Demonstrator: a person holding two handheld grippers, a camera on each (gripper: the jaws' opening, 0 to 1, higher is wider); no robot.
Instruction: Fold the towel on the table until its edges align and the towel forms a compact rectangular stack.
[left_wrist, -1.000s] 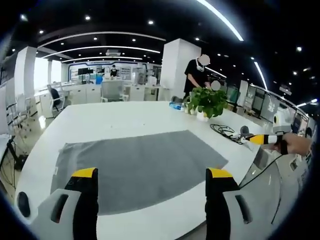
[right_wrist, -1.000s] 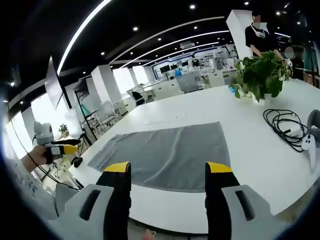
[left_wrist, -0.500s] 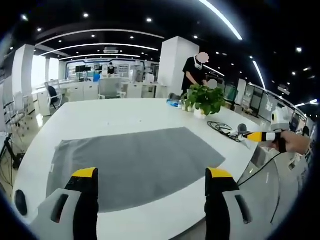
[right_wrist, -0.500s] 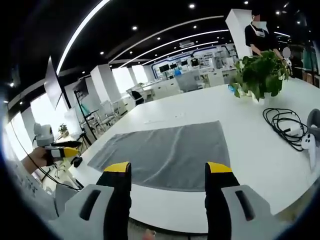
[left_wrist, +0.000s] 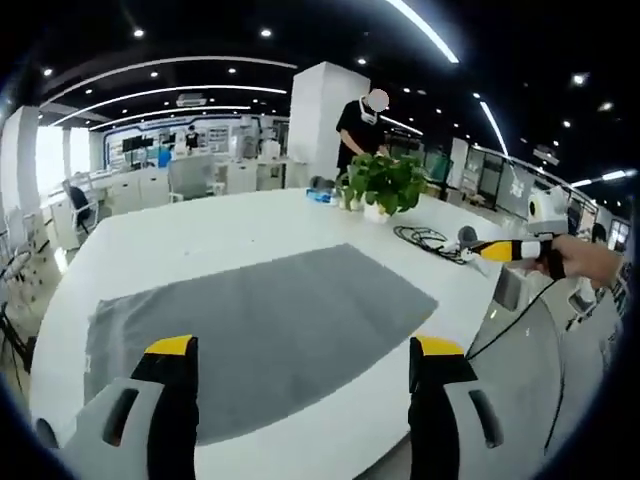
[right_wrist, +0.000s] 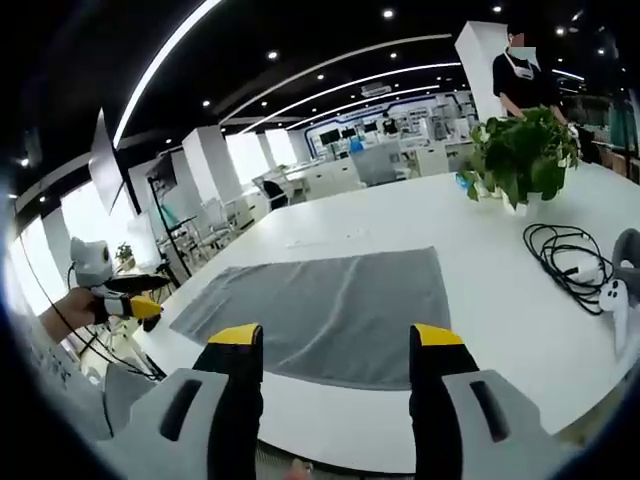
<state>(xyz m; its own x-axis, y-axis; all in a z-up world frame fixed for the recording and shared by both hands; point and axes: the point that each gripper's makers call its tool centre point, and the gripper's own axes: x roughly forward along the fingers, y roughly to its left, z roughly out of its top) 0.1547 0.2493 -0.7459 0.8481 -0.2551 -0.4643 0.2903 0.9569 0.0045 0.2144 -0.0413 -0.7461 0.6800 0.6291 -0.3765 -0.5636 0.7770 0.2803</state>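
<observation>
On the desk (left_wrist: 230, 235), toward its near edge, the grey towel (left_wrist: 250, 335) lies spread in a single flat layer, also seen in the right gripper view (right_wrist: 325, 310); no fold has been made. I hold the left gripper (left_wrist: 300, 350) and the right gripper (right_wrist: 327, 335) short of the near edge, each with its jaws parted and nothing between them.

Change noted: over the last second the left gripper view has swung, so the towel now sits lower and its far corner points more toward the plant; I read this as my own hand moving, not the cloth. In the right gripper view the left gripper (right_wrist: 130, 305) appears lower than before, nearer the desk's left edge. The right gripper view is otherwise nearly steady. My judgement: this is approach only, and the task is at its start.

Surface: white, smooth, glossy. A potted plant (right_wrist: 520, 155) stands toward the far right, a coiled black cable (right_wrist: 570, 260) near the right edge. Room: open office with strip lighting, a person (left_wrist: 360, 125) standing behind the plant.
</observation>
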